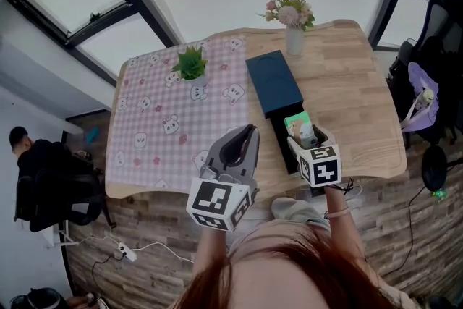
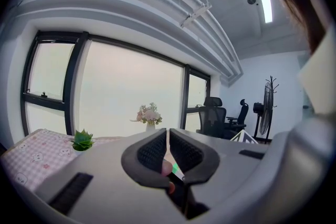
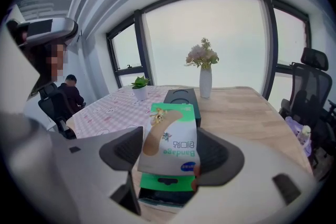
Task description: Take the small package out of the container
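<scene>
Apparently clear of the dark container (image 1: 281,128) at the table's (image 1: 354,76) near right edge, the small package (image 3: 170,136) is hanging clamped in the right gripper's (image 3: 168,153) jaws. The left gripper (image 2: 168,152) is idling nearby, jaws closed on nothing. Only setting it down is remaining.

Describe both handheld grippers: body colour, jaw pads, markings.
Both look alike. The left gripper and right gripper have light grey moulded bodies tapering to two broad jaws lined with dark ribbed pads. The left marker cube and right marker cube are white with black square patterns. No cables visible.
</scene>
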The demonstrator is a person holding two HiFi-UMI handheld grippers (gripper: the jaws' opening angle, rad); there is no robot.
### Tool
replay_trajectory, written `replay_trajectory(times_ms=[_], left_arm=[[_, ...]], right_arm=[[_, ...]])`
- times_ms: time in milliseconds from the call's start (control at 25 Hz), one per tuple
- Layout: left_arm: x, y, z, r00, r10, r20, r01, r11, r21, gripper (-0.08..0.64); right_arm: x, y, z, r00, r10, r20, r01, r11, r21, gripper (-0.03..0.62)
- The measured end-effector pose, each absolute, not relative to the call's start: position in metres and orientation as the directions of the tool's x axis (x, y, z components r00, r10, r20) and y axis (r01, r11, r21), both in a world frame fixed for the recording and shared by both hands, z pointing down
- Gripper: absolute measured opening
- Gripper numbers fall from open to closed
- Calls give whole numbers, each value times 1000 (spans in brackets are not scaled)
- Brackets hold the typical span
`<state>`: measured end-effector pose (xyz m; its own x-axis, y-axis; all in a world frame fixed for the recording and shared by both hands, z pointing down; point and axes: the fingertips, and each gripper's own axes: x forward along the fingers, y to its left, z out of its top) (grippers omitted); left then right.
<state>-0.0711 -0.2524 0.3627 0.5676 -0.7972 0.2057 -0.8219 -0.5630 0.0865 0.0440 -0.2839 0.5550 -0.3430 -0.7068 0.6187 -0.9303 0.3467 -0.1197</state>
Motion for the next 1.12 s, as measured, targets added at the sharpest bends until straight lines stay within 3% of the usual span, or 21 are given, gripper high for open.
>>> replay_trajectory(times_ms=[1120], left_arm=[[-85,-176,342,585,-798,143,-810,-583,62,20]], right_arm=[[46,-210,456,-345,-880,328,-938,307,-162,319]])
